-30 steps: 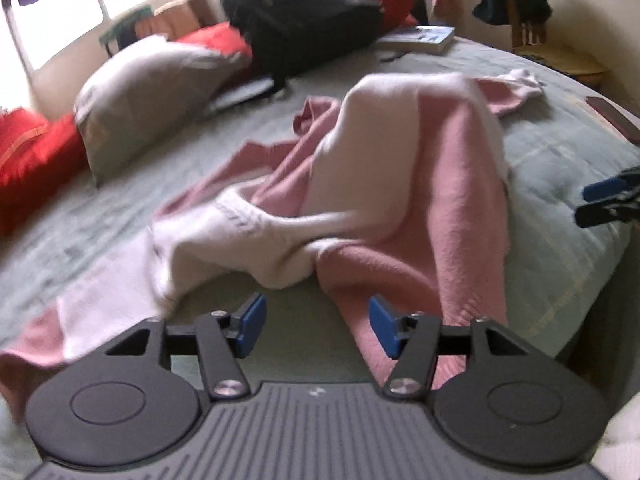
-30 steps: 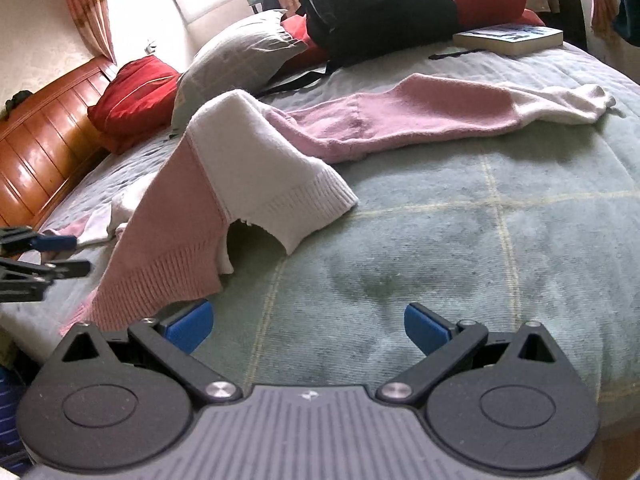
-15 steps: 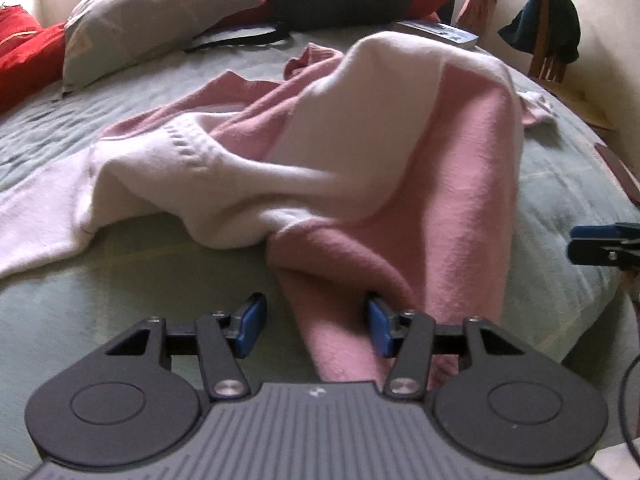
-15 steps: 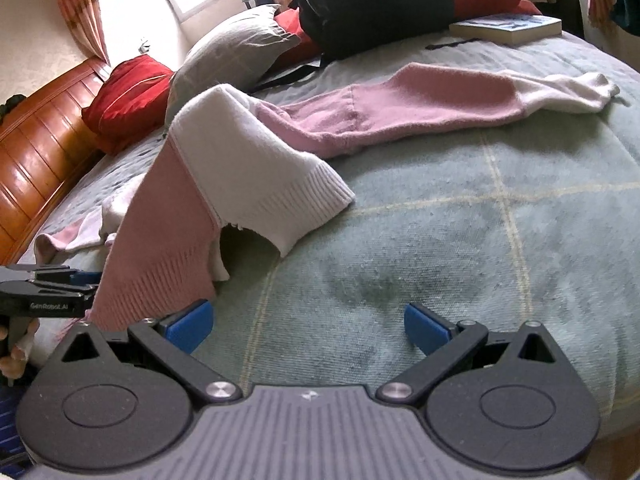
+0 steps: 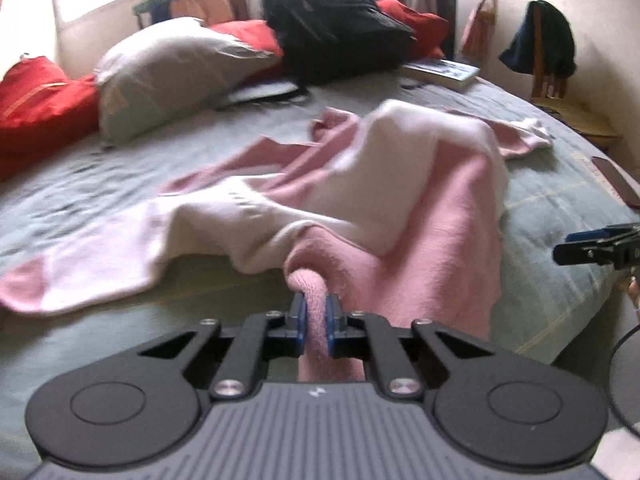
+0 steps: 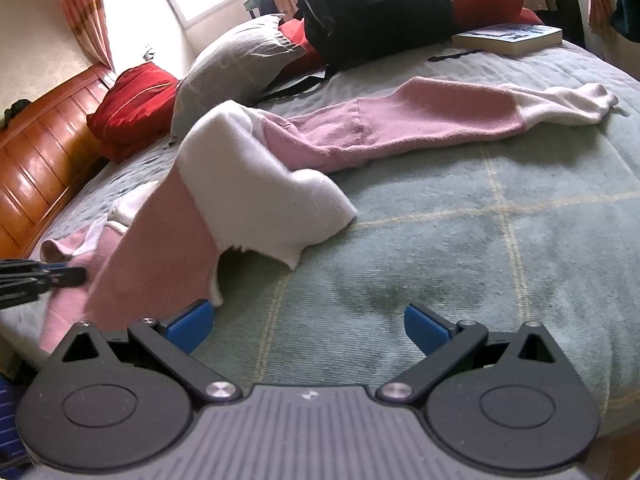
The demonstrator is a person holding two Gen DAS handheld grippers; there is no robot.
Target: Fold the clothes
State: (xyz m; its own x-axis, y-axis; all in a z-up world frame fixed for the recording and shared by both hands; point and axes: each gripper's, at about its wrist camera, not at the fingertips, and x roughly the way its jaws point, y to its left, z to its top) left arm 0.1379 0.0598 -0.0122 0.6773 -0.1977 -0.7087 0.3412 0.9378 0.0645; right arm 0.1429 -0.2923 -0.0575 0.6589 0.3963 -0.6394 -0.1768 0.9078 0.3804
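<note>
The left gripper [image 5: 315, 320] is pinching a rolled pink edge of the sweater [image 5: 400, 216] between its blue pads, at the near edge of the bed [image 5: 120, 184]. The pink-and-white sweater is lying crumpled across the green blanket, one sleeve [image 6: 440, 120] stretching toward the far side. The right gripper [image 6: 308, 324] is hovering with its jaws spread wide and empty — just beside the sweater's hem. Behind the garment a grey pillow [image 5: 172, 68], red cushions [image 5: 36, 104], a black backpack [image 6: 372, 4] and a book [image 6: 508, 36] are crowding the far side, well apart from both grippers.
</note>
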